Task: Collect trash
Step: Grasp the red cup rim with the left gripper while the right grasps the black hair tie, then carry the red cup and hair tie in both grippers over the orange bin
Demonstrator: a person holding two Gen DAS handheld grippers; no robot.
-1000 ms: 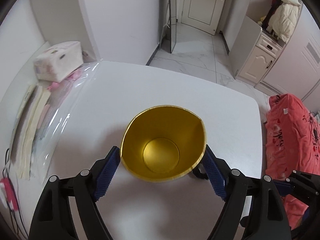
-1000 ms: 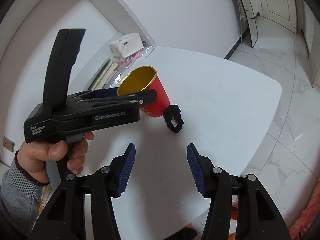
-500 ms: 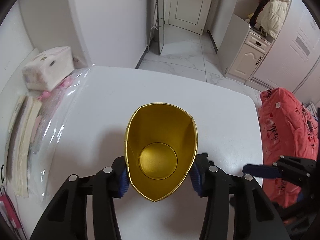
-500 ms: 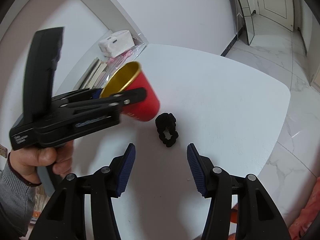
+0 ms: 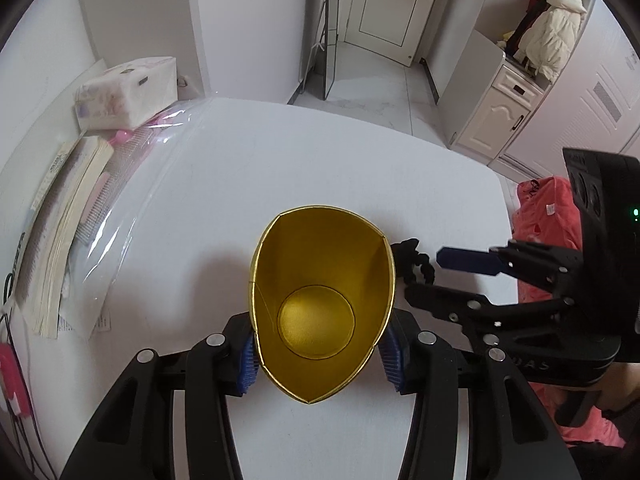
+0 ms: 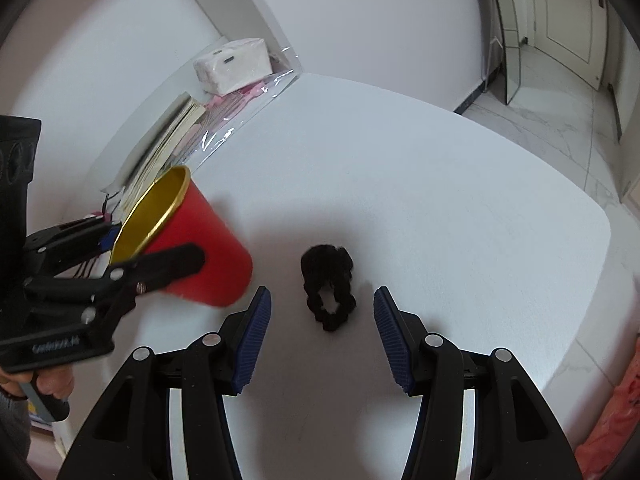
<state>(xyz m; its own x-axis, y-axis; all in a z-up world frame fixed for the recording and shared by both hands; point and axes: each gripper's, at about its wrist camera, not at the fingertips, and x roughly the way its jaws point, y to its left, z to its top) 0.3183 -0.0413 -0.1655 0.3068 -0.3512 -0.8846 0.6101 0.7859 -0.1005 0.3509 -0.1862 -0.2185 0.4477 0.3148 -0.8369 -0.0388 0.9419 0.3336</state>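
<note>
surface: white table (image 6: 440, 208); tissue box (image 6: 232, 66) far back by the wall
scrunchie: black scrunchie (image 6: 329, 286) flat on the table, dead ahead between the right gripper (image 6: 322, 334) pads; long axis runs away from it
right gripper: wide apart, nearer by far
left gripper: left gripper (image 5: 322, 360) clamped on the red cup (image 6: 188, 240), squashing it oval
vs 1 s ago: cup was round, pads off it; now it's pinched, raised and tilted; right gripper has closed in on the scrunchie

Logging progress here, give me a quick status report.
Left gripper shut on red cup, squashed. Right gripper open, straddling black scrunchie on table. Nothing blocking.

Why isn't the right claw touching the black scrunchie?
Apart. In the right wrist view, bare table shows between the black scrunchie and both open fingers of the right claw.
</note>
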